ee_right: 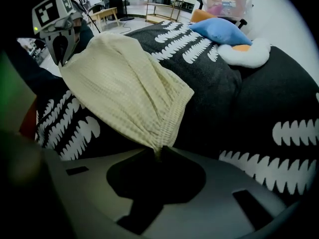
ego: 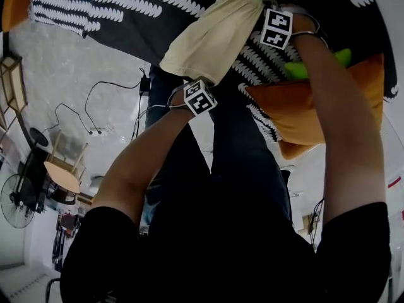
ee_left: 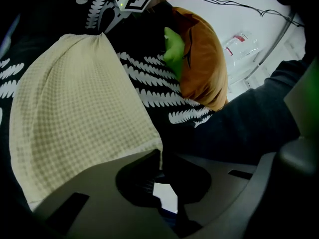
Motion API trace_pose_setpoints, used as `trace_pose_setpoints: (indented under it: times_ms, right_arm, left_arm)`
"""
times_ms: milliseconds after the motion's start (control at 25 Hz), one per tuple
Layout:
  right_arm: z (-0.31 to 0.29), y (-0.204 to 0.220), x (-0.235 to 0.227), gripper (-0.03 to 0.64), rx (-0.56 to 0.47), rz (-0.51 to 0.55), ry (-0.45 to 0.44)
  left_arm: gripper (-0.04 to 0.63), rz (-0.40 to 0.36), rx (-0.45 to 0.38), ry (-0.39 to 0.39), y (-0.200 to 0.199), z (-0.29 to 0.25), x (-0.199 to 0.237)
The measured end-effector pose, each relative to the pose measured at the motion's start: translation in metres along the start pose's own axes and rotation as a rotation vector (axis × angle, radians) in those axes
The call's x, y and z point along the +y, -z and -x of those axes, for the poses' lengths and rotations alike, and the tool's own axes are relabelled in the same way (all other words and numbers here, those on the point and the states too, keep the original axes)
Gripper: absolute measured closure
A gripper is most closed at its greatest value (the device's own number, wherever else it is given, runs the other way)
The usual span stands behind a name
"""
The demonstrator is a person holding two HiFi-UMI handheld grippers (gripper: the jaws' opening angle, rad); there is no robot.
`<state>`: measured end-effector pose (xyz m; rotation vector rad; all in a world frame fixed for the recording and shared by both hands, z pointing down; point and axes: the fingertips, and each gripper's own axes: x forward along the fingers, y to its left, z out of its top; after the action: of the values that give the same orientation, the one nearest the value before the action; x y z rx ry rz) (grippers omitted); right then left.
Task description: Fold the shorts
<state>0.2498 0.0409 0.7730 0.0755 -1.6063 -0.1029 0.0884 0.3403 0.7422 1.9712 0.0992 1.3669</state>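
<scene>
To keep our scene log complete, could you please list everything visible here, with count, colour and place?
shorts: one, pale yellow, held over the bed by both grippers
bedspread: one, black with white leaf print, under the shorts
pillow: one, orange, at the bedspread's edge
green thing: one, against the pillow
cushions: two, one blue, one white, touching, far end of the bedspread
fan: one, dark, on the floor
left gripper: one, grey, shut on a shorts corner
right gripper: one, grey, shut on the waistband
arms: two, black sleeves

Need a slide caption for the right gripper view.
Right gripper pinches cream shorts by a corner over a black patterned blanket; left gripper holds the opposite corner.
</scene>
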Motion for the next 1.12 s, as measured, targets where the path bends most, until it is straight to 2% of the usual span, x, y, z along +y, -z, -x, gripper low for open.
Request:
trace_pose_setpoints:
  times_ms: [320,480,520,600,640,720,920,1120]
  right_arm:
    - [-0.007,0.002,0.008,0.561,-0.018,-0.005,0.015]
    - [-0.009,-0.005,0.004,0.56,-0.037,0.009,0.055]
    - [-0.008,-0.006,0.003,0.558,-0.042,0.01,0.066]
    - [-0.002,-0.006,0.003,0.551,-0.049,-0.014,0.07]
    - [0.001,-0.003,0.002,0.534,-0.048,-0.046,0.059]
    - [0.005,0.001,0.0,0.432,-0.044,-0.143,0.025]
    - [-0.005,-0.005,0.0,0.414,-0.07,-0.429,-0.042]
    - [0.034,0.023,-0.004,0.414,-0.123,-0.676,-0.063]
  left_arm:
    - [0.56,0.042,0.017,-0.013,0.006,-0.013,0.004]
    - [0.558,0.063,0.003,-0.016,0.007,-0.016,0.009]
    - [0.554,0.072,0.004,-0.008,0.008,-0.016,0.007]
    - [0.503,0.092,0.017,0.016,0.01,-0.013,0.002]
    - [0.47,0.103,0.026,0.031,0.01,-0.01,0.001]
    - [0.394,0.121,0.039,0.052,0.013,-0.002,0.002]
    - [0.374,0.092,0.001,0.023,0.024,0.023,0.033]
    - [0.374,0.084,-0.045,-0.021,-0.019,0.073,0.055]
